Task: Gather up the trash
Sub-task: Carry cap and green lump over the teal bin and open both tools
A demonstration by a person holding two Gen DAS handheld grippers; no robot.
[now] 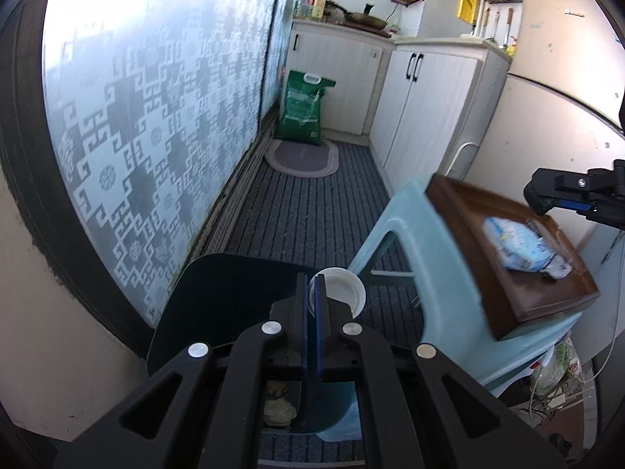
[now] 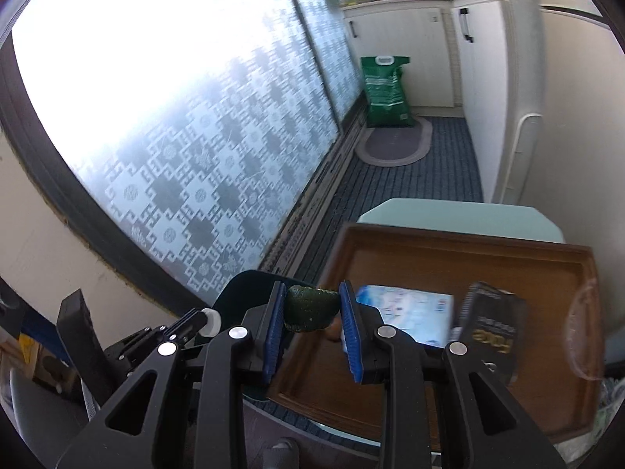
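Note:
My left gripper (image 1: pixel 312 297) is shut, its blue pads pinching the rim of a white round cup (image 1: pixel 343 289). It hovers over a dark bin whose lid (image 1: pixel 222 297) stands up; crumpled trash (image 1: pixel 279 410) lies inside. My right gripper (image 2: pixel 312 312) is shut on a dark green lump (image 2: pixel 312 306) above the near left corner of a brown wooden tray (image 2: pixel 449 258). On the tray lie a blue-and-white packet (image 2: pixel 410 312) and a black box (image 2: pixel 494 328). The left wrist view shows the right gripper (image 1: pixel 541 199) over the tray's far side.
The tray rests on a pale green plastic stool (image 1: pixel 449 273). A patterned glass sliding door (image 1: pixel 136 136) runs along the left. A green sack (image 1: pixel 302 107) and an oval mat (image 1: pixel 300 156) lie at the far end by white cabinets (image 1: pixel 425 109). Cables and a bag sit under the stool.

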